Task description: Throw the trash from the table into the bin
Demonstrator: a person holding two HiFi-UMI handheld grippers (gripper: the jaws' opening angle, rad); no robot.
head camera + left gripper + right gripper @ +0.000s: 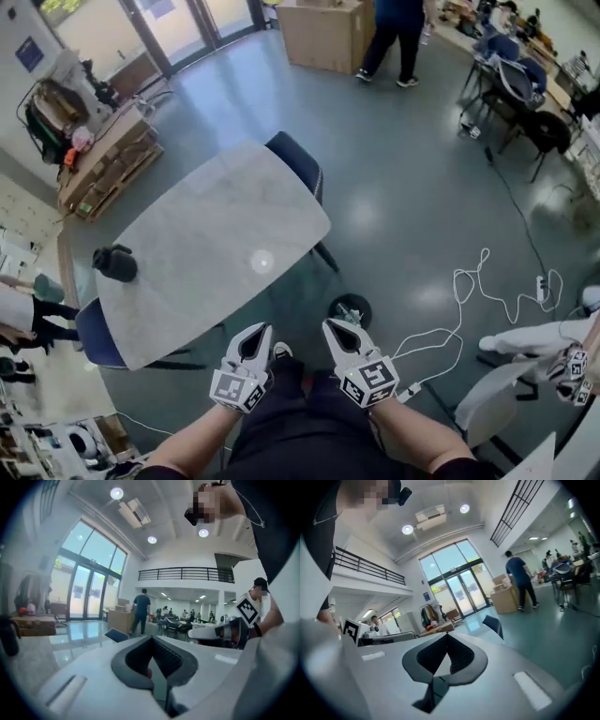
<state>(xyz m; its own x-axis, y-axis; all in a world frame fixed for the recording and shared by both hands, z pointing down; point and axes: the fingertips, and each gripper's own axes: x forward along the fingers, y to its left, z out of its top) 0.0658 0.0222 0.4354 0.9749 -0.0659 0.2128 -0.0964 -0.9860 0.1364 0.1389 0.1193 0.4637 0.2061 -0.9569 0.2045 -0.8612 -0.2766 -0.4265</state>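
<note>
**Left gripper view.** The left gripper (152, 641) was seen along its own jaws. The two dark jaws met at their tips, with nothing held between them. Beyond the gripper and to its left stood tall glass doors (86, 595). Straight beyond it, a person in a dark top (140, 613) stood beside a cardboard box (118, 619). To the gripper's right, another person held a marker cube (247, 611). Far to its left stood a black object (7, 637).

No writing can be read anywhere; the blue wall sign (29, 53) is too small to make out.
</note>
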